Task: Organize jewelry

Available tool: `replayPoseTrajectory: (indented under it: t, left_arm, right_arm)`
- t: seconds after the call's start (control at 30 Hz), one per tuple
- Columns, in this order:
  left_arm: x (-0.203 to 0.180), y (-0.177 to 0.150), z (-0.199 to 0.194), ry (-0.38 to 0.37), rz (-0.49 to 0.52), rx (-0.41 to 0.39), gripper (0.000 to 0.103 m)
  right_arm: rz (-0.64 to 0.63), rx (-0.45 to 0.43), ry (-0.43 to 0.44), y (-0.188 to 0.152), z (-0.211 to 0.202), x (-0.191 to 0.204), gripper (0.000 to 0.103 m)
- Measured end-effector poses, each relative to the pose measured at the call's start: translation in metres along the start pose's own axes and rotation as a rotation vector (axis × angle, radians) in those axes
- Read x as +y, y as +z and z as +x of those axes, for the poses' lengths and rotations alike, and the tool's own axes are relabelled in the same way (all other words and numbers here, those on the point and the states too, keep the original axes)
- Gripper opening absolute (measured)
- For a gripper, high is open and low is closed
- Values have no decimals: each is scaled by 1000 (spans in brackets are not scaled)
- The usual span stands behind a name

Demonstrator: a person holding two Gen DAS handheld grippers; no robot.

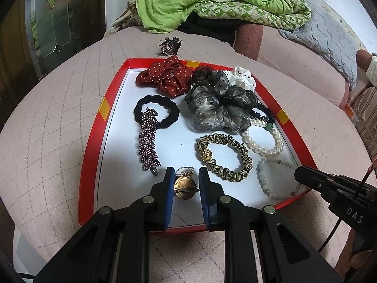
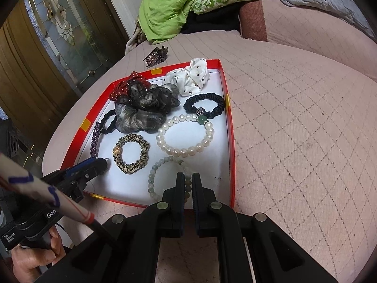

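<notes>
A red-rimmed tray [image 1: 94, 155] with a white floor lies on a pink quilted surface. My left gripper [image 1: 185, 176] is shut on a round gold pendant [image 1: 185, 186] just above the tray's near edge, its chain trailing behind. At the tray's near right corner my right gripper [image 2: 188, 179] is shut on a pale green bead bracelet [image 2: 153, 179], whose beads show between the fingers. Also in the tray are a leopard scrunchie [image 1: 223, 156], a pearl bracelet [image 2: 186, 134], a leaf-shaped rhinestone clip [image 1: 148, 141] and several scrunchies.
A dark claw clip [image 1: 169, 46] lies on the quilt beyond the tray's far edge. A green blanket [image 1: 212, 0] is heaped at the back. A glass-panelled door [image 2: 59, 35] stands to the left. A hand [image 2: 30, 259] holds the left gripper's handle.
</notes>
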State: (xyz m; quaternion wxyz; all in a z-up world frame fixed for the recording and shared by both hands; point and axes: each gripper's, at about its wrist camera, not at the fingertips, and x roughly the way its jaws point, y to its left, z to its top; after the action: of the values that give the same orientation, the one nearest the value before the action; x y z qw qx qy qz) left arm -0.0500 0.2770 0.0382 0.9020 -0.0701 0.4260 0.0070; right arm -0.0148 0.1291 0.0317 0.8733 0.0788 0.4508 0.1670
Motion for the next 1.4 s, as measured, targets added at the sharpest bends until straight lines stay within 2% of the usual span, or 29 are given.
replayPoseTrajectory:
  t: [0.23, 0.33, 0.43, 0.5, 0.57, 0.63, 0.73, 0.87, 0.97, 1.1, 1.23, 1.3, 1.4]
  left_arm:
    - [-4, 0, 1, 21, 19, -1, 20]
    - [-4, -1, 1, 27, 22, -1, 32]
    - [-4, -1, 1, 32, 24, 0, 33]
    - [-4, 0, 1, 35, 24, -3, 36]
    - [-5, 0, 0, 40, 26, -10, 44]
    - [-6, 1, -2, 45, 30, -23, 51]
    - [-9, 2, -9, 76, 47, -59, 62]
    - [-8, 5, -28, 81, 26, -141, 74]
    - [-3, 7, -46, 81, -13, -214, 88]
    - [-1, 7, -61, 93, -43, -264, 90]
    - [-7, 0, -69, 109, -35, -258, 90]
    - [-10, -4, -76, 102, -32, -262, 92]
    - [-14, -9, -96, 98, -32, -313, 99]
  right_arm:
    - [-1, 2, -1, -1, -4, 1, 13]
    - [-7, 3, -3, -2, -4, 2, 14]
    - [-7, 4, -1, -2, -6, 2, 17]
    - [-6, 2, -2, -2, -8, 2, 21]
    - [-4, 1, 0, -2, -10, 2, 29]
    - [-3, -3, 1, -2, -14, 2, 31]
    - [1, -21, 0, -2, -24, 3, 36]
    - [-17, -71, -27, -1, -43, 6, 59]
    - [-38, -112, -57, -1, -60, 8, 66]
    - [-54, -146, -75, -3, -81, 12, 70]
    - [-74, -165, -94, -7, -93, 15, 77]
    - [-82, -169, -108, -11, -99, 17, 79]
    - [-98, -175, -134, -17, -107, 19, 81]
